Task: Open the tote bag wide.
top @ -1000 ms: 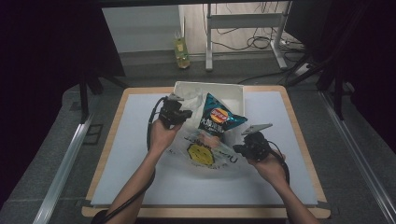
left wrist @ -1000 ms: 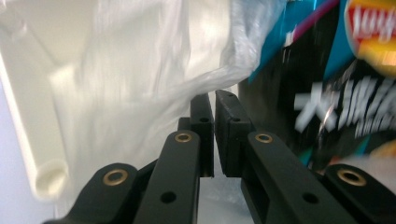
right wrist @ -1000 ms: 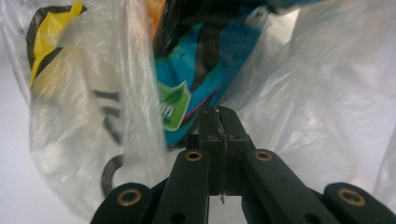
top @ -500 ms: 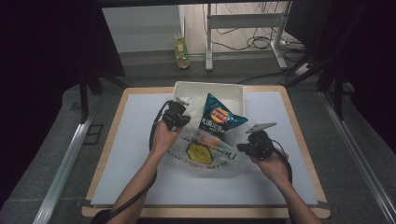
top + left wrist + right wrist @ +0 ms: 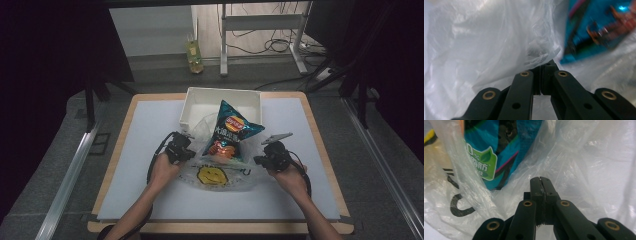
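Observation:
A clear plastic bag point(image 5: 215, 175) with a yellow smiley face lies on the white mat between my two hands. A teal chip bag point(image 5: 231, 131) stands partly inside it, its top leaning toward the white bin point(image 5: 200, 102). My left gripper point(image 5: 189, 151) is shut on the bag's left edge; in the left gripper view crumpled film point(image 5: 486, 37) bunches at the closed tips point(image 5: 545, 62), with the chip bag point(image 5: 594, 32) blurred behind. My right gripper point(image 5: 257, 160) is shut on the bag's right edge. Its closed tips point(image 5: 540, 179) sit against the film point(image 5: 586, 157), beside the chip bag point(image 5: 486, 152).
The white bin stands at the mat's far middle, right behind the chip bag. The wooden table edge point(image 5: 320, 145) frames the white mat point(image 5: 145, 130). A bottle point(image 5: 194, 50) and a desk frame with cables sit on the floor beyond the table.
My left hand has come down and toward the near edge, bringing the bag's left edge lower. The right hand has hardly moved. The chip bag stays upright in the bag.

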